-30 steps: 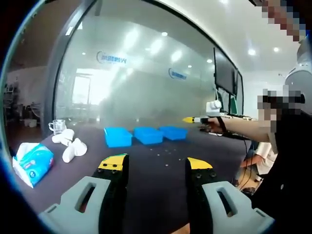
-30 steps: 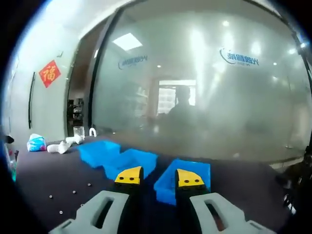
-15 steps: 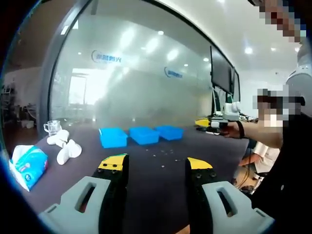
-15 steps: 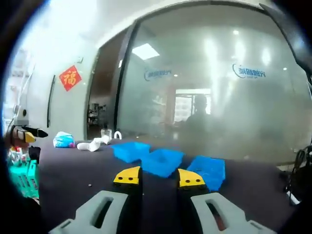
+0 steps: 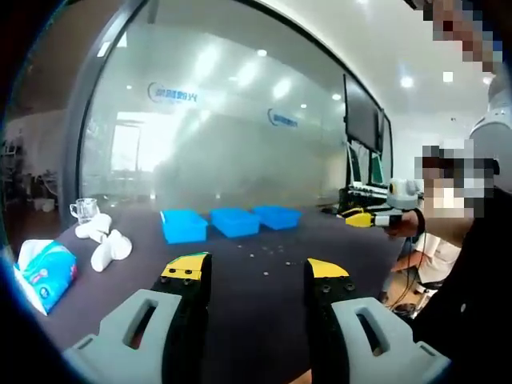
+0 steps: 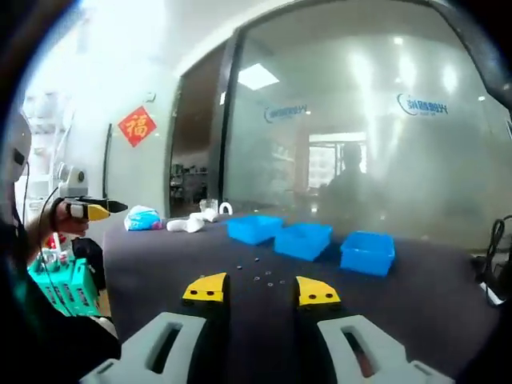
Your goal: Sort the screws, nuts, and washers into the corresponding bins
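3 blue bins [image 5: 234, 222] stood in a row at far side of dark table [image 5: 240, 288]. Small hardware bits [image 6: 260, 274] lay scattered nr table centre, too tiny to count or sort by type. Left gripper [image 5: 254, 270] & right gripper [image 6: 262, 291] both hung above near edge, jaws apart, holding nothing.
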A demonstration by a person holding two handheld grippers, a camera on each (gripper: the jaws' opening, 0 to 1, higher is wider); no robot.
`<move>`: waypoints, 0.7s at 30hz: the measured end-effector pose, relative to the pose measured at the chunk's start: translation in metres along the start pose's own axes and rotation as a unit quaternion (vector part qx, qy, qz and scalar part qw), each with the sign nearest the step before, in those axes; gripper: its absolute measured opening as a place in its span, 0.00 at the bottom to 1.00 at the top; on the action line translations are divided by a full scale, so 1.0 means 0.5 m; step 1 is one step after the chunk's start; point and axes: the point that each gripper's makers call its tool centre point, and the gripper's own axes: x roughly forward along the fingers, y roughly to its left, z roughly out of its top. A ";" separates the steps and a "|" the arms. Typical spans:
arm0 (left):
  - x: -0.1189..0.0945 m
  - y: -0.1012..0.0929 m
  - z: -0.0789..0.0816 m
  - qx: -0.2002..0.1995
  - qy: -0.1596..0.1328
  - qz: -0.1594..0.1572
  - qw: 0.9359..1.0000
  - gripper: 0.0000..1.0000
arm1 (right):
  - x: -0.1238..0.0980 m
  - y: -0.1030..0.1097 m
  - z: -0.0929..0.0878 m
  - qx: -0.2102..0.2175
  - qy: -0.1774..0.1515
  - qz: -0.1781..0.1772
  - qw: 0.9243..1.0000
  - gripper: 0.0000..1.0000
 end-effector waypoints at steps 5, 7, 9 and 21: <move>-0.002 -0.004 -0.002 0.003 0.004 -0.004 1.000 0.46 | -0.016 0.016 -0.022 -0.005 0.016 0.014 1.000 0.34; -0.004 -0.002 -0.003 0.004 0.005 -0.002 1.000 0.46 | -0.022 0.015 -0.027 -0.003 0.021 0.016 1.000 0.36; -0.007 0.002 -0.002 0.006 0.007 0.001 1.000 0.46 | -0.028 0.015 -0.030 0.001 0.023 0.021 1.000 0.38; -0.007 0.023 0.000 0.019 0.027 -0.003 0.999 0.46 | -0.053 0.014 -0.039 -0.010 0.061 0.049 0.997 0.48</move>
